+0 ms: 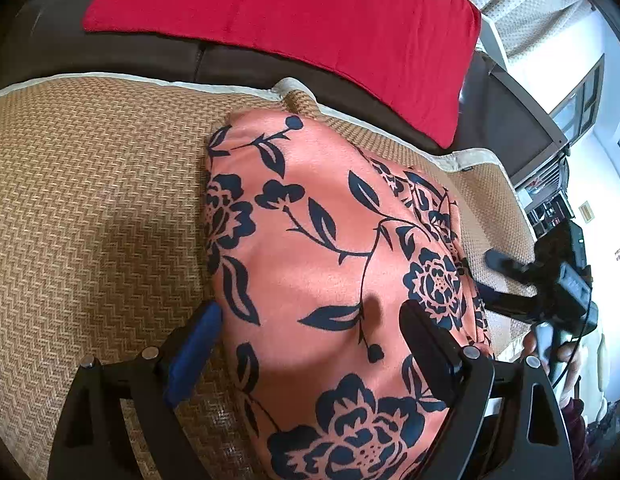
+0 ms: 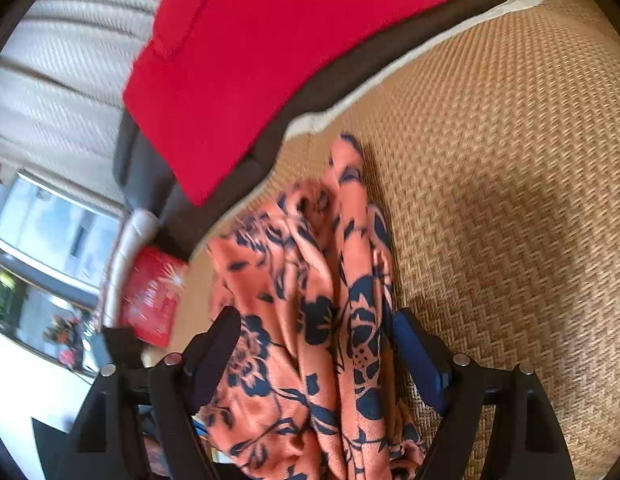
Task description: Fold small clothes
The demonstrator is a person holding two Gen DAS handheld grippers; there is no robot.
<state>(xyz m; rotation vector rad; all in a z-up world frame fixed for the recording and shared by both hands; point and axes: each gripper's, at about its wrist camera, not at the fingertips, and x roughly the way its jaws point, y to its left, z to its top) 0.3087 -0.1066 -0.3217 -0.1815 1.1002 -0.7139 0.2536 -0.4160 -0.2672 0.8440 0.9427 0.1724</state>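
Observation:
A salmon-pink garment [image 1: 329, 264] with a dark blue flower print lies on a woven straw mat [image 1: 90, 200]. In the left wrist view it is spread smooth. My left gripper [image 1: 310, 312] hovers open over its near part, the blue pad [image 1: 202, 332] at the cloth's left edge and the black finger [image 1: 421, 332] above the print. My right gripper [image 1: 491, 280] is at the cloth's right edge. In the right wrist view the garment [image 2: 310, 300] is bunched in folds between the wide-apart fingers of the right gripper [image 2: 315, 320], which stands open.
A red cushion [image 1: 290, 20] [image 2: 290, 40] leans on the dark sofa back [image 1: 150, 56] behind the mat [image 2: 509, 200]. A shiny red packet [image 2: 150, 296] lies by the sofa's end. A person's hand [image 1: 533, 348] holds the right gripper. Bare mat stretches left of the garment.

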